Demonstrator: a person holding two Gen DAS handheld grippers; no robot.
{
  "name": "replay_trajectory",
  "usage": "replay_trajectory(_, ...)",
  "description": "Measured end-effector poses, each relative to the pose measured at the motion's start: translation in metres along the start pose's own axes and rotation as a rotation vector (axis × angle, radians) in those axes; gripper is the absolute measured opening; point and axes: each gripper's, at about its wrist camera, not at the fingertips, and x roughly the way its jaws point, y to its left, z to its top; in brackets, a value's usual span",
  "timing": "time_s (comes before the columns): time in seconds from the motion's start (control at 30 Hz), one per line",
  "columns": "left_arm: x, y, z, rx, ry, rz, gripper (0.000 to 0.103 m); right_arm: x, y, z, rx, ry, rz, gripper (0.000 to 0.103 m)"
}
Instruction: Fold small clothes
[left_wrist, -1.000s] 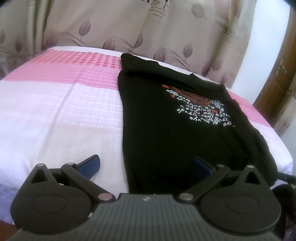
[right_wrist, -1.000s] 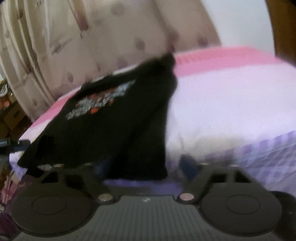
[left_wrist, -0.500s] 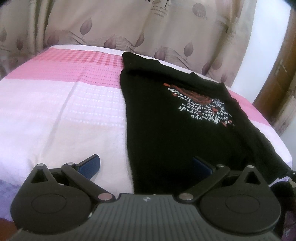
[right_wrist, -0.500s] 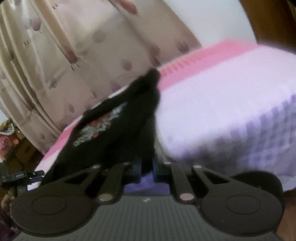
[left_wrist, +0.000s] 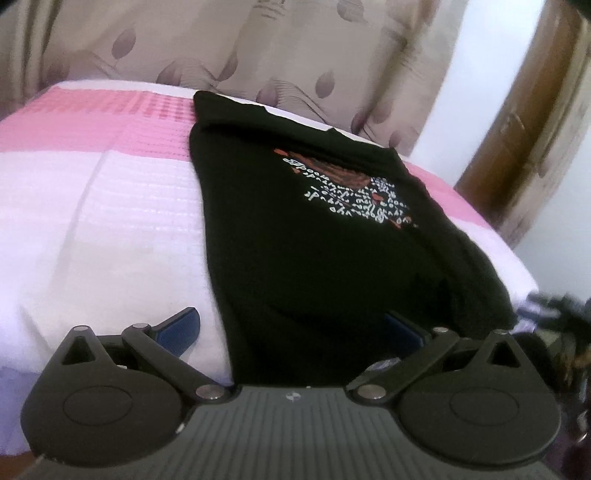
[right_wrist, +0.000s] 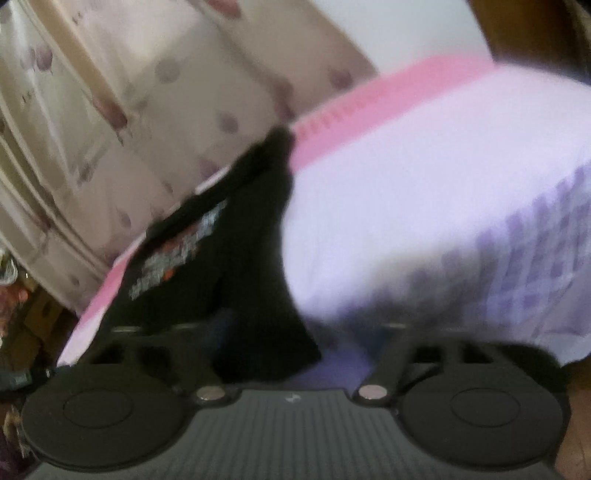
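A black T-shirt with a white and red print lies flat on the bed, its hem toward me. My left gripper is open at the bed's near edge, its blue pads on either side of the hem's left corner. In the blurred right wrist view the shirt runs away to the upper left. My right gripper is open, with the hem's right corner lying between its spread fingers.
The bed has a pink and white checked sheet, with a purple checked part at its near edge. Beige leaf-print curtains hang behind it. A brown wooden door frame stands at the right.
My right gripper, shut around the hem corner half a second ago, has opened wide, and its view has swung and blurred. My left gripper has stayed open and shifted slightly.
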Motion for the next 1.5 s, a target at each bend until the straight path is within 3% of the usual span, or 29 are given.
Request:
replay_trajectory(0.17,0.003,-0.003,-0.001,0.031,0.007,-0.019,0.099,0.023,0.006,0.008,-0.030,0.067,0.024,0.090)
replay_trajectory(0.23,0.004,0.000,0.001,-0.010,0.003,-0.044,0.088,0.032,0.012,0.008,-0.052,0.104,0.021,0.090)
replay_trajectory(0.27,0.004,0.002,0.002,-0.032,0.005,-0.057,0.070,0.035,0.015,0.007,-0.064,0.118,0.014,0.089)
replay_trajectory(0.3,0.006,0.004,0.004,-0.051,0.015,-0.068,0.040,0.037,0.018,0.005,-0.077,0.134,0.012,0.085)
replay_trajectory(0.33,0.009,0.007,0.006,-0.080,0.036,-0.079,0.025,0.040,0.020,0.004,-0.093,0.151,0.007,0.079)
replay_trajectory(0.37,0.011,0.011,0.006,-0.105,0.051,-0.080,0.012,0.041,0.020,0.003,-0.099,0.173,0.005,0.057)
replay_trajectory(0.4,0.011,0.014,0.006,-0.117,0.049,-0.091,0.012,0.043,0.020,0.000,-0.098,0.192,0.011,0.029)
replay_trajectory(0.43,0.011,0.017,0.006,-0.131,0.050,-0.101,0.012,0.043,0.019,-0.001,-0.099,0.204,0.027,0.024)
replay_trajectory(0.53,0.008,0.022,0.009,-0.166,0.052,-0.114,0.012,0.035,0.027,-0.002,-0.146,0.194,0.042,0.018)
replay_trajectory(0.73,-0.005,0.021,0.020,-0.093,0.025,-0.073,0.011,0.012,0.023,0.010,-0.094,0.111,0.105,0.017)
replay_trajectory(0.87,0.001,0.021,0.018,-0.055,0.101,-0.060,0.014,0.018,0.014,0.009,-0.068,0.157,0.085,0.018)
replay_trajectory(0.93,0.000,0.024,0.017,-0.063,0.093,-0.082,0.028,0.022,0.014,0.007,-0.056,0.170,0.093,0.020)
replay_trajectory(1.0,0.001,0.026,0.017,-0.100,0.099,-0.131,0.060,0.024,0.017,0.008,-0.062,0.151,0.085,0.041)
replay_trajectory(1.07,0.002,0.023,0.018,-0.125,0.101,-0.181,0.081,0.026,0.021,0.007,-0.063,0.148,0.116,0.058)
replay_trajectory(1.13,0.006,0.010,0.018,-0.076,0.108,-0.165,0.088,0.028,0.029,0.006,-0.091,0.155,0.120,0.067)
replay_trajectory(1.17,0.008,0.003,0.018,-0.044,0.105,-0.141,0.085,0.029,0.032,0.006,-0.104,0.158,0.113,0.068)
replay_trajectory(1.23,0.011,-0.008,0.017,0.005,0.097,-0.087,0.055,0.029,0.035,0.006,-0.123,0.164,0.096,0.062)
replay_trajectory(1.27,0.014,-0.012,0.017,0.028,0.106,-0.062,0.010,0.030,0.038,0.005,-0.145,0.168,0.081,0.039)
replay_trajectory(1.3,0.016,-0.014,0.018,0.044,0.111,-0.028,0.010,0.031,0.038,0.004,-0.164,0.180,0.066,0.012)
replay_trajectory(1.5,0.010,-0.038,0.018,0.164,0.071,0.088,0.010,0.026,0.037,0.005,-0.115,0.144,0.106,0.011)
